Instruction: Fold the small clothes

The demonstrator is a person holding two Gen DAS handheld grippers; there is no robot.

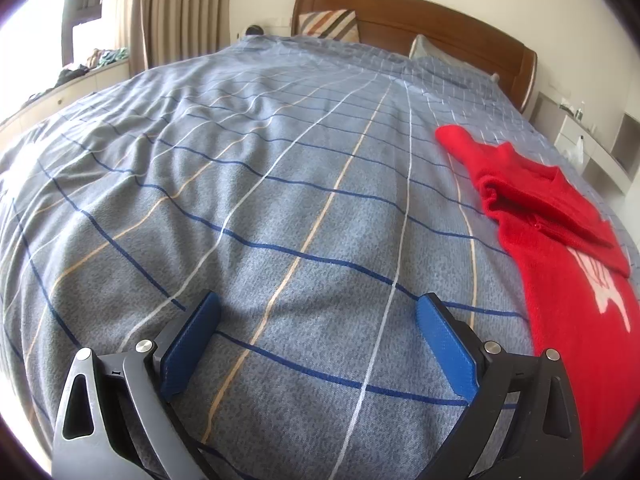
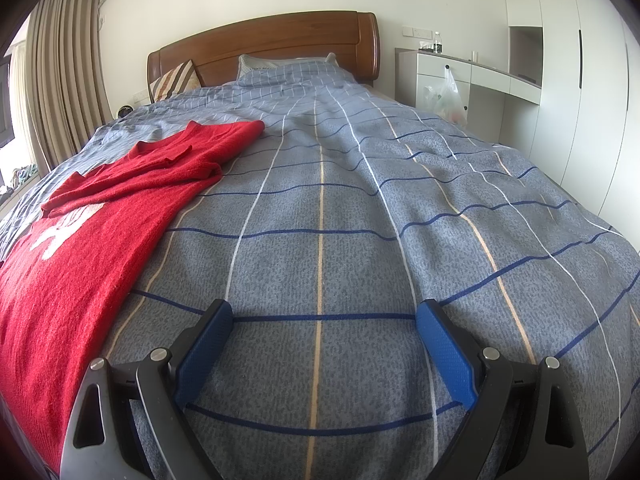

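A red knit sweater (image 1: 568, 264) with a white print lies flat on the grey checked bed cover (image 1: 280, 184). One sleeve is folded across its chest and the other points toward the headboard. In the left wrist view it fills the right edge, to the right of my left gripper (image 1: 318, 308). That gripper is open above bare cover, its blue pads (image 1: 192, 344) wide apart. In the right wrist view the sweater (image 2: 88, 216) lies at the left. My right gripper (image 2: 324, 314) is open too, over bare cover just right of the sweater's hem side.
A wooden headboard (image 2: 272, 40) and pillows (image 2: 288, 70) close the far end of the bed. Curtains (image 2: 60, 72) and a window ledge (image 1: 80, 76) with loose items lie on the left. White cabinets (image 2: 560, 80) and a hanging plastic bag (image 2: 448, 96) stand on the right.
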